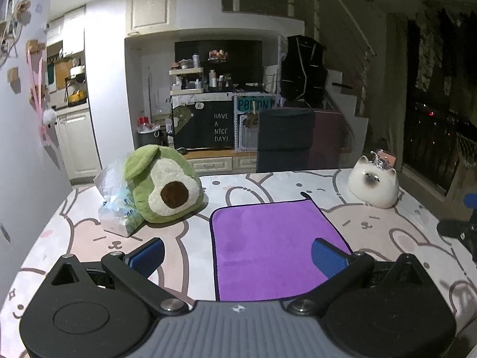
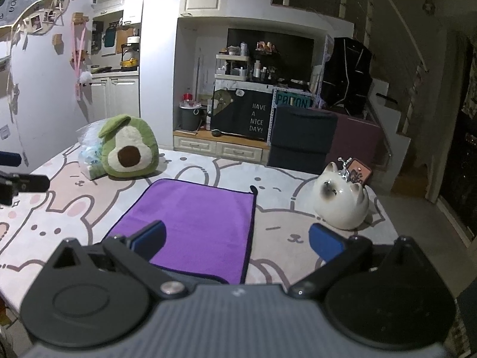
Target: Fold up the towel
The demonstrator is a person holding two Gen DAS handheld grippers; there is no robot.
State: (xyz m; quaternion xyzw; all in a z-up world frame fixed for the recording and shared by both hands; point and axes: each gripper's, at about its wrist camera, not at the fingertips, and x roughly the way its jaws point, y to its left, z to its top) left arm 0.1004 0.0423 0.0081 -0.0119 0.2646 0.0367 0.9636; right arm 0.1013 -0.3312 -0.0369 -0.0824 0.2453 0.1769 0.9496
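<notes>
A purple towel [image 1: 268, 238] with a dark hem lies flat on the rabbit-print table cover [image 1: 89, 232]; a small dark loop sticks out at its far right corner. It also shows in the right wrist view [image 2: 196, 217]. My left gripper [image 1: 238, 256] is open and empty, above the towel's near left part, its right pad over the cloth. My right gripper [image 2: 237, 240] is open and empty, above the towel's near right edge. The other gripper shows at each frame's side edge.
A green avocado plush [image 1: 162, 185] and a clear plastic bag [image 1: 116, 205] sit at the far left of the table. A white ceramic cat [image 1: 374, 183] stands at the far right. A dark chair back [image 1: 284, 140] is behind the table's far edge.
</notes>
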